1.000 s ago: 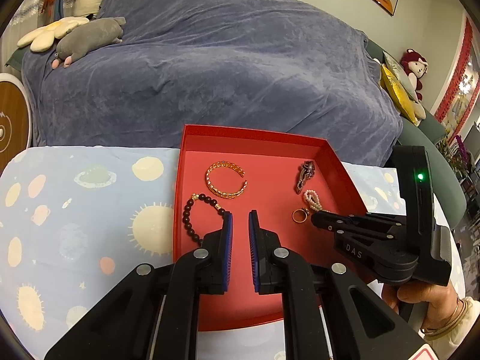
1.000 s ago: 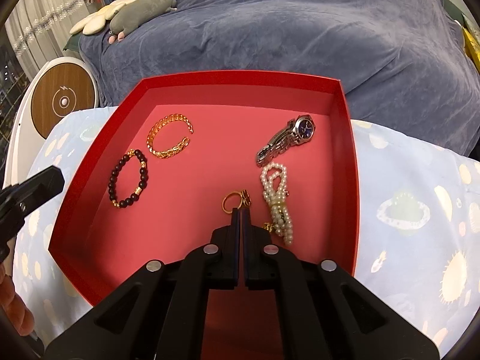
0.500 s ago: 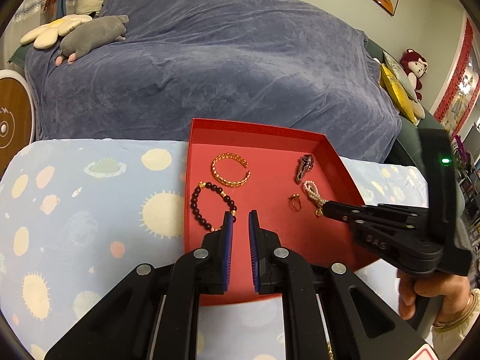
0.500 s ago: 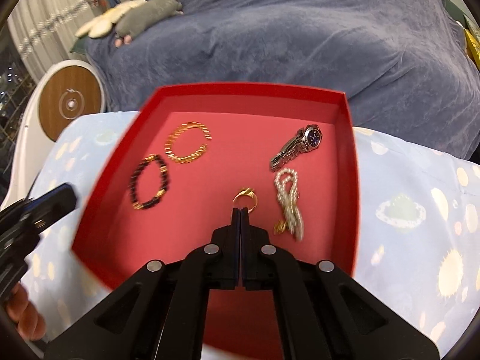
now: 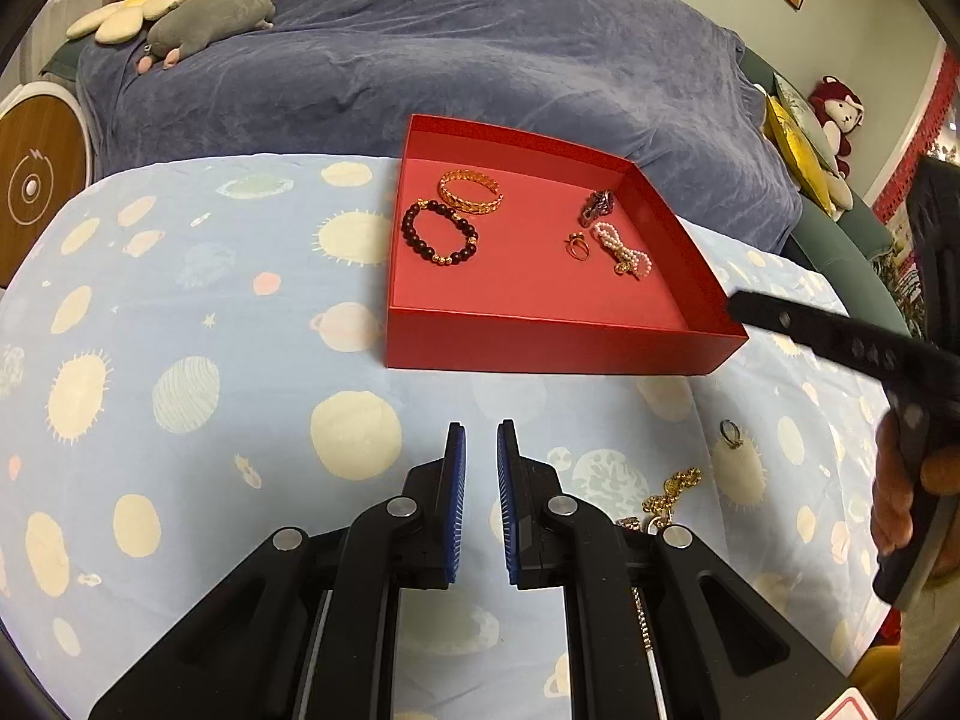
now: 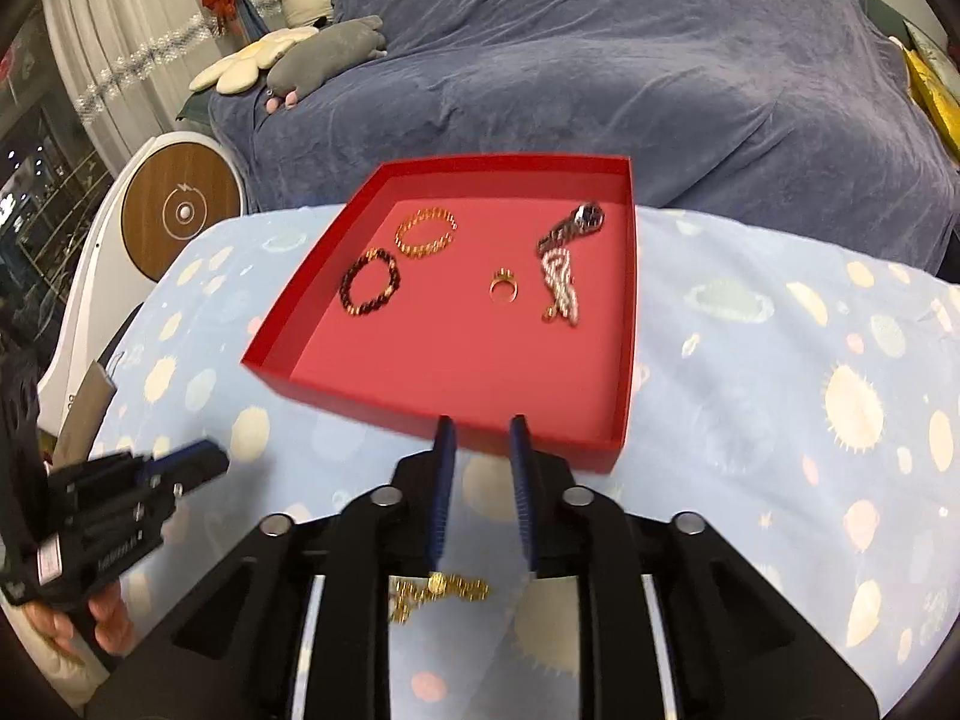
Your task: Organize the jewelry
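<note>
Tray (image 5: 558, 342) with 5 jewelry pieces; left gripper (image 5: 478, 444) nearly closed, empty; right gripper (image 6: 482, 429) opening, empty.

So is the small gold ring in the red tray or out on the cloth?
In. The gold ring lies on the red tray floor, beside the pearl bracelet.

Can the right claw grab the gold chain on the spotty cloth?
Probably yes. The gold chain lies loose on the cloth, right under the right claw, outside the red tray. The jaws are opening, empty, with nothing covering the chain.
</note>
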